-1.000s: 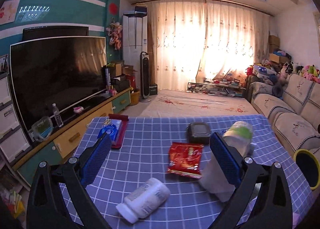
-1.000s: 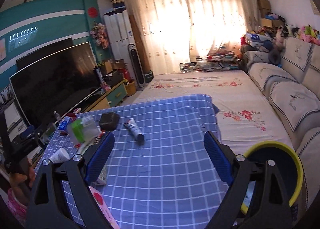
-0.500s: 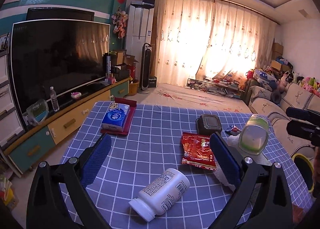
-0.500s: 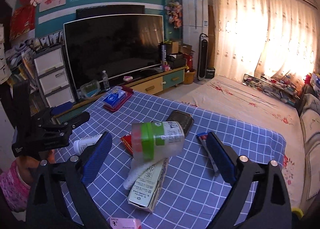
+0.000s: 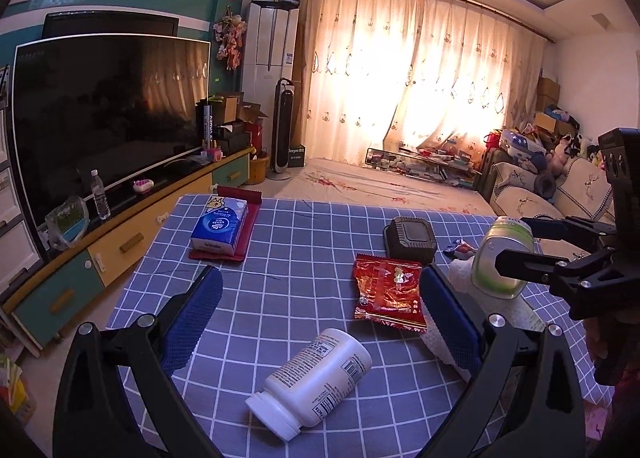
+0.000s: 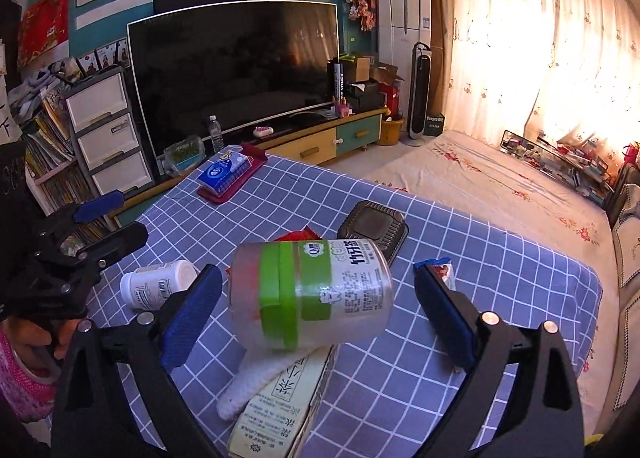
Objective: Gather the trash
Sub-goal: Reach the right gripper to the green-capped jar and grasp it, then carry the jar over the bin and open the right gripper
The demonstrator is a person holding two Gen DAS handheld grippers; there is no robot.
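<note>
At the far left of the counter (image 5: 280, 242), a blue tissue pack (image 5: 219, 227) lay on a red tray (image 5: 244, 234). Nearer the camera, the left hand-held gripper (image 5: 320, 322) hung above the checked cloth with its blue pads wide apart, released and grasping nothing. Between and just below its fingers, a white pill bottle (image 5: 314, 380) lay on its side, cap toward the camera. To the right of that, a red snack wrapper (image 5: 388, 294) lay flat, and just behind it sat a dark square box (image 5: 410, 238). Further right, a small crumpled wrapper (image 5: 458, 248) rested on the cloth.

At the right edge, the right hand-held gripper (image 6: 318, 306) was also released, its pads spread on either side of a clear jar with a green band (image 6: 310, 292). The jar lay tilted on its side atop a white cloth (image 6: 252, 386) and a cardboard box (image 6: 280, 414); neither pad touched it in the right wrist view. Beyond its right finger, a tube-like wrapper (image 6: 442, 272) lay on the counter.
</note>
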